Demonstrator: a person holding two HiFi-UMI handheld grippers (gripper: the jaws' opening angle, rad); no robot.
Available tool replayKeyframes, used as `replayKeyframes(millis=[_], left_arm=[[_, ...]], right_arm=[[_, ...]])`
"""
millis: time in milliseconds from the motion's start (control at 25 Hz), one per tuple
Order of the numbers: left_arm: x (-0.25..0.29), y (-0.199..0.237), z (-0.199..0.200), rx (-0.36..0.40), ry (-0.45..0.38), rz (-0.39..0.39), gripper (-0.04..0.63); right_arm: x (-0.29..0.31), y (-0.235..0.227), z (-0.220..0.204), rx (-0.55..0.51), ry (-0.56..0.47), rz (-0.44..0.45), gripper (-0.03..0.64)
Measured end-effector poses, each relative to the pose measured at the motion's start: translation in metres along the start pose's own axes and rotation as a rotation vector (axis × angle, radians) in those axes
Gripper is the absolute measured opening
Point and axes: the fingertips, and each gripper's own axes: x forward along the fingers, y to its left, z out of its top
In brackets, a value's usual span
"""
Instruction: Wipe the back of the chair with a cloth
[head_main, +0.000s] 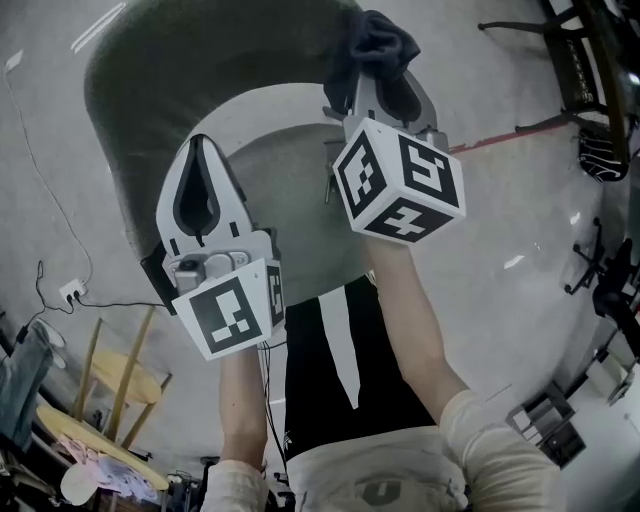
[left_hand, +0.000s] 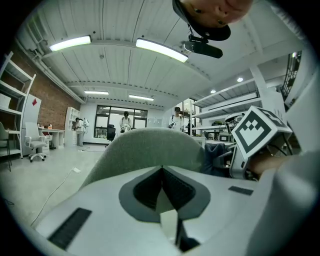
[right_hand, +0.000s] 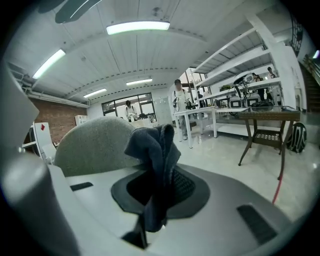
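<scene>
Left gripper: the 2 jaws are pressed together tip to tip with nothing between them, confirmed in the left gripper view. The chair back, grey-green and rounded at the top, rises just beyond the jaw tips and fills the space ahead of them.

Right gripper: the jaws are clamped on a dark blue cloth. In the right gripper view the cloth runs from between the jaws up past the tips in a crumpled fold. The chair back lies beyond the tips and to their left.

Head view: the chair back curves as 1 wide arc ahead of both grippers. The cloth overlaps its upper rim at the right end. Contact between cloth and rim cannot be told.

From the left gripper view, the cloth shows to the right of the jaws, at the right edge of the chair back, with the right gripper's marker cube just beside it.

Both grippers sit side by side, near each other but apart.
</scene>
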Motion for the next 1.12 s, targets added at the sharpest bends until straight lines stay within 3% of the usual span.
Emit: replayKeyframes(millis=[240, 440, 600, 760, 960, 1120], left_arm=[[-0.004, -0.003, -0.009, 0.001, 0.011, -0.005, 0.015], [-0.012, 0.010, -0.012, -0.026, 0.006, 0.046, 0.015], [-0.024, 0.033, -0.016, -0.066, -0.001, 0.136, 0.015], [-0.055, 0.059, -0.012, -0.058, -0.066, 0.260, 0.015], [-0.096, 0.091, -0.018, -0.073, -0.108, 0.389, 0.015], [-0.123, 0.098, -0.029, -0.103, -0.102, 0.503, 0.015]], right_arm=[[0.001, -0.007, 0.000, -0.007, -0.006, -0.014, 0.058], [-0.013, 0.004, 0.011, -0.034, -0.053, 0.088, 0.058], [-0.023, 0.059, 0.006, -0.138, -0.074, 0.288, 0.058], [-0.040, 0.142, -0.024, -0.252, -0.060, 0.568, 0.058], [-0.074, 0.222, -0.073, -0.367, -0.004, 0.869, 0.058], [-0.103, 0.254, -0.105, -0.400, 0.066, 1.048, 0.058]])
